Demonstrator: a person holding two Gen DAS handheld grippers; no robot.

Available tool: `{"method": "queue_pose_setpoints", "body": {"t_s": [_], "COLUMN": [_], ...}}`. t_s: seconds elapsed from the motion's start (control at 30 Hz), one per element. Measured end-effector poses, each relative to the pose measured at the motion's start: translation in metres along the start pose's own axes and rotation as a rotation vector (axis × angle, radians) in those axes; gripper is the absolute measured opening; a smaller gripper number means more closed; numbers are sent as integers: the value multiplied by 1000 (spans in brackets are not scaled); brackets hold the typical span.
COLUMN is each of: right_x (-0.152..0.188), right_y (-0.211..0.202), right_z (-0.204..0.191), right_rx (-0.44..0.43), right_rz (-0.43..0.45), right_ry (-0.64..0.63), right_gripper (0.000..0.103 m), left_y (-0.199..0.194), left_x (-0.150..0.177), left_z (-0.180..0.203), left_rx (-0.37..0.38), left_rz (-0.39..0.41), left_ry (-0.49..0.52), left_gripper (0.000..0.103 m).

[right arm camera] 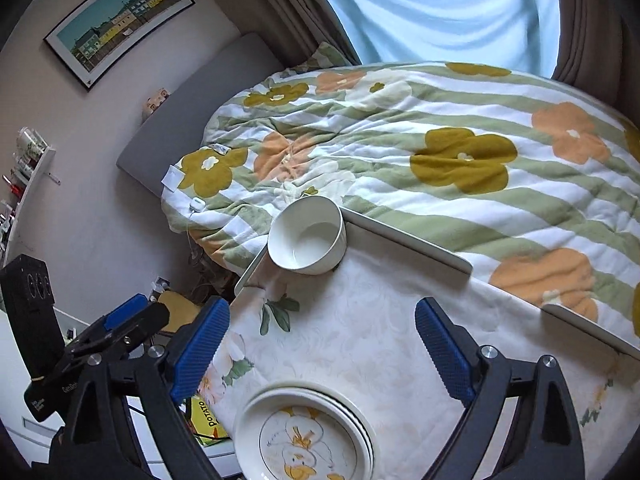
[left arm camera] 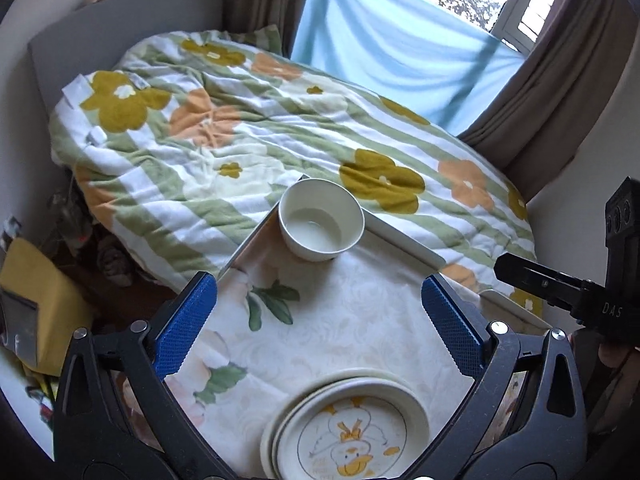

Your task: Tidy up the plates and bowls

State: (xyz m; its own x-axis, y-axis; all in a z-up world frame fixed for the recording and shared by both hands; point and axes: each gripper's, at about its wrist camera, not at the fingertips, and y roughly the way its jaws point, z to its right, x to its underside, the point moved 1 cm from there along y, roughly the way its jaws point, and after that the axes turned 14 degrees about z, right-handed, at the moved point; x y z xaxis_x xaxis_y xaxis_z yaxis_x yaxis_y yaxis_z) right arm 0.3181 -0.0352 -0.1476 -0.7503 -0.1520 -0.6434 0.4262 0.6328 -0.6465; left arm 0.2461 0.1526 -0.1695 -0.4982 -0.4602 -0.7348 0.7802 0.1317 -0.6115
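A white bowl [left arm camera: 322,220] [right arm camera: 307,236] stands upright and empty at the far corner of a small table with a floral cloth [left arm camera: 352,320] [right arm camera: 360,332]. A stack of cream plates [left arm camera: 346,428] [right arm camera: 304,436], the top one with a duck drawing, sits at the table's near edge. My left gripper [left arm camera: 320,312] is open and empty above the table, between the plates and the bowl. My right gripper [right arm camera: 320,340] is open and empty, also above the cloth just past the plates. The right gripper shows at the right edge of the left wrist view [left arm camera: 568,292]; the left gripper shows at the left of the right wrist view [right arm camera: 120,328].
A bed with a flowered green-striped quilt [left arm camera: 280,140] [right arm camera: 440,160] lies right behind the table. The table has a raised rim [left arm camera: 404,242] [right arm camera: 404,240]. A yellow bag [left arm camera: 36,292] and clutter sit on the floor at left. Curtains and a window are behind.
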Motion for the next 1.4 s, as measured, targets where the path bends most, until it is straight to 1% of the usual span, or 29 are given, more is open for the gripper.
{"method": "queue_pose_setpoints", "body": {"t_s": [0.03,0.1,0.13,0.17,0.2,0.23,0.27,0.3,0.37,0.43,0.47,0.5,0.53,0.57,0.63,0.73,0.77,0.93,1.1,1.23,1.4], "right_x": [-4,-7,-8,-8,-7,-7,-5,-3,0,2,3,4,5,6,8,10,10,11,11,11,10], "right_y": [18,48,66,79,96,108,122,134,154,170,177,182,188,194,201,205,205,204,192,166,110], "right_z": [2,5,7,10,13,16,18,21,26,29,30,31,31,30,30,32,33,33,28,23,9], "right_rx": [1,7,11,15,15,14,11,8,11,18,20,19,19,18,24,29,35,36,23,8,-4], "right_rz": [-17,-45,-63,-75,-95,-108,-122,-135,-156,-171,-178,-183,-188,-193,-197,-187,-181,-164,-129,-89,-18], "right_ry": [11,26,39,52,72,88,111,132,164,181,186,189,191,192,193,201,200,189,190,197,173], "right_gripper": [93,92,84,75,72,66,61,59,52,48,46,44,40,34,33,22,20,20,20,20,20], "left_y": [14,53,67,84,105,116,133,145,164,179,186,189,192,196,200,205,205,201,187,162,108], "left_x": [-2,-2,-2,0,3,5,9,11,16,19,21,22,23,23,24,22,22,22,16,9,4], "left_z": [-4,-14,-18,-24,-30,-33,-37,-39,-43,-47,-48,-49,-50,-52,-54,-52,-52,-47,-40,-27,1], "left_rx": [7,23,25,33,39,41,43,45,48,47,47,48,48,47,59,46,45,39,38,40,55], "left_rz": [-16,-66,-85,-109,-140,-159,-184,-200,-226,-241,-248,-253,-258,-265,-264,-256,-253,-243,-207,-166,-109], "left_ry": [-6,-34,-50,-71,-93,-102,-114,-123,-137,-140,-141,-142,-143,-147,-155,-126,-118,-87,-47,-7,28], "left_gripper": [99,88,85,78,71,66,59,52,50,49,46,40,37,32,27,24,24,24,24,24,24]}}
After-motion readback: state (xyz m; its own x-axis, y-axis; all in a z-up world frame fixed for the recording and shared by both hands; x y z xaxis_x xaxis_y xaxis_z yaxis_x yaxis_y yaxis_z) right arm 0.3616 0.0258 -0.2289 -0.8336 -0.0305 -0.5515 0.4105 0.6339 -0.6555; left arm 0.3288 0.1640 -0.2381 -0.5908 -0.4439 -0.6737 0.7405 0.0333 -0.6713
